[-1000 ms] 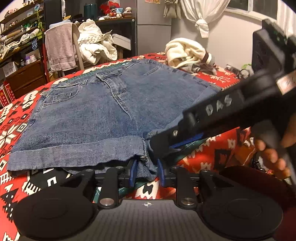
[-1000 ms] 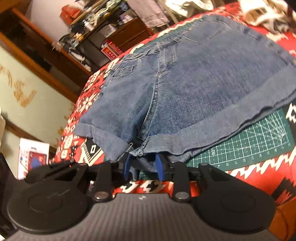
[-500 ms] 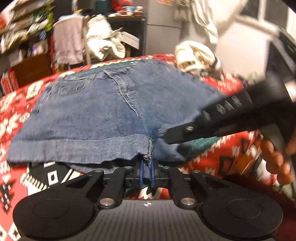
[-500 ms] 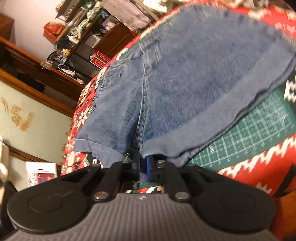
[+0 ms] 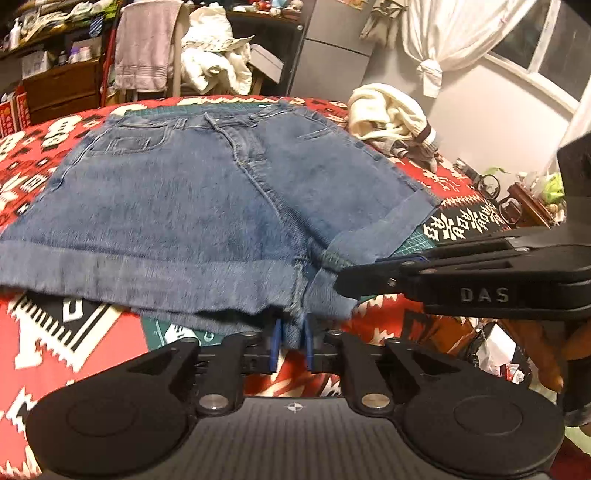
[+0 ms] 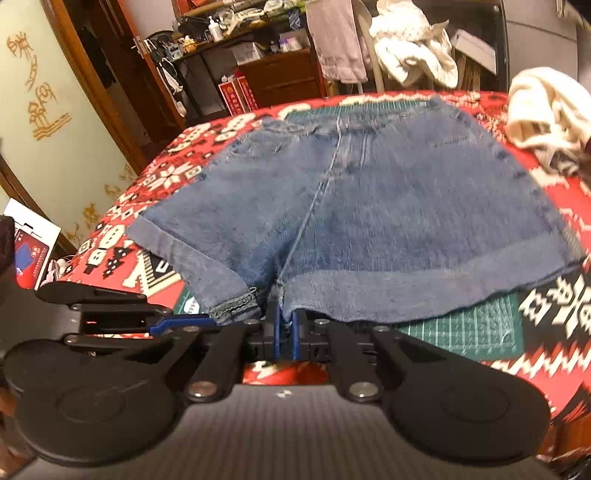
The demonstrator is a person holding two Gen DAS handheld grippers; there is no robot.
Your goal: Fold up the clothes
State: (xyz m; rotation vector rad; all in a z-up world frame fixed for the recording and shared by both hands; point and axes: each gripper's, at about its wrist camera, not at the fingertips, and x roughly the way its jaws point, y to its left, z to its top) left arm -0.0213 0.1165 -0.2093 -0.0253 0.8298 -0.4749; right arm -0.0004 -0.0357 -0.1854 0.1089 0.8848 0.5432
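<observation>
Denim shorts [image 5: 229, 206] are spread flat on the red blanket [image 5: 66, 354], crotch hem pinched by both tongs: left tongs [image 5: 291, 341] and right tongs [image 6: 284, 334], which were still open a second ago, now clamped.

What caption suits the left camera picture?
Both grippers pinch the denim shorts at the crotch hem on a patterned red blanket.

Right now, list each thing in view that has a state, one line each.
denim shorts: spread flat, front up, hems cuffed, crotch edge pinched.
left gripper: shut on the shorts' hem.
right gripper: shut on the hem at the crotch.
cutting mat: flat under the shorts.
cream garment: crumpled, unfolded.
curtain: tied in a knot.
</observation>
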